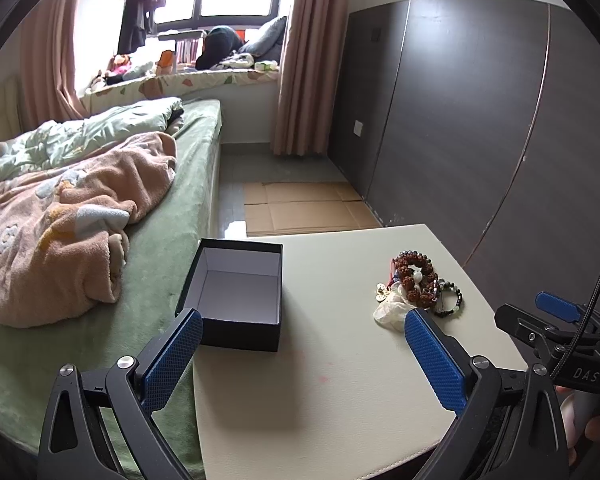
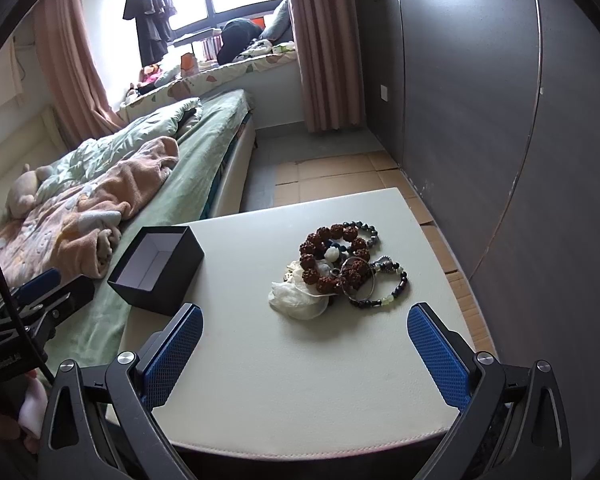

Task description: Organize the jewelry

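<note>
1. Behind both claws is a bedroom: a bed (image 1: 172,208) with a green sheet and a pink blanket (image 1: 68,216), a window with pink curtains (image 1: 308,56), and a dark wardrobe wall (image 1: 480,120) on the right side.
2. Flat cardboard (image 1: 304,208) lies on the floor between the bed and the wardrobe.
3. Both claws hang over a pale bench (image 2: 300,360) that stands against the bed.
4. The left claw (image 1: 304,344) is spread wide, with its blue pads (image 1: 172,360) far apart, and it holds nothing.
5. The right claw (image 2: 304,344) is also spread wide and holds nothing.
6. In the left wrist view the right claw (image 1: 556,312) shows at the right edge, but there I cannot tell how far it is opened.
7. A black box (image 1: 236,292) with a white inside stands without a lid on the bench, at its edge next to the bed. It is just ahead of the left finger of the left claw, and ahead and to the left of the right claw.
8. The jewelry (image 2: 344,264) lies in one heap on the bench, ahead of the right claw and between its two fingers.
9. In this heap are a bracelet of big brown beads (image 2: 332,252), a dark bead bracelet (image 2: 384,288), a thin metal ring (image 2: 360,280) and a small white pouch (image 2: 296,300), all touching each other.
10. The heap and the box are well apart.
</note>
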`<state>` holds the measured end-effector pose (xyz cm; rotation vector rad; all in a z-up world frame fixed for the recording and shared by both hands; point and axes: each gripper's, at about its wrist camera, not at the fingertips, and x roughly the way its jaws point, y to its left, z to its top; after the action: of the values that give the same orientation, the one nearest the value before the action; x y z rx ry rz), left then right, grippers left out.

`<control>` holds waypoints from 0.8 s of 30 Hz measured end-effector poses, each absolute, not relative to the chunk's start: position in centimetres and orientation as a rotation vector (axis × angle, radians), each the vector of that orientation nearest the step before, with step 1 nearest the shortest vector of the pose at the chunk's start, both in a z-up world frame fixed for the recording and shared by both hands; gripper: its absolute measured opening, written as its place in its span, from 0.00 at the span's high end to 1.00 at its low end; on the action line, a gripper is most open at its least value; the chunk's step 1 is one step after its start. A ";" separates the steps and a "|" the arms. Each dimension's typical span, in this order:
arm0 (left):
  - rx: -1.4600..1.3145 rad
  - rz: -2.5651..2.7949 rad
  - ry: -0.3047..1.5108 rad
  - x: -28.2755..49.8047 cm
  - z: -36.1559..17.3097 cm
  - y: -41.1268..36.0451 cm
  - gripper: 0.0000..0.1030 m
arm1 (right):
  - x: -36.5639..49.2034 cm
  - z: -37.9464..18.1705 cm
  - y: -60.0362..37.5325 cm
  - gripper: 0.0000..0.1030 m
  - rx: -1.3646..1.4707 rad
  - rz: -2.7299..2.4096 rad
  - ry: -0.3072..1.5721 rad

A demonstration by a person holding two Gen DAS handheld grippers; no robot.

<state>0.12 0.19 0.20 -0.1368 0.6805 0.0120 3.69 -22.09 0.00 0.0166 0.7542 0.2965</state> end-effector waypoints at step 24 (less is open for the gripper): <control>-0.150 0.007 0.681 0.1 0.4 0.1 0.02 | 3.4 -0.1 -21.4 0.00 0.018 0.302 0.753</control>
<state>0.09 0.06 0.36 -0.1496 0.6806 0.0068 3.42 -21.37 -0.07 0.0179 0.7530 0.3021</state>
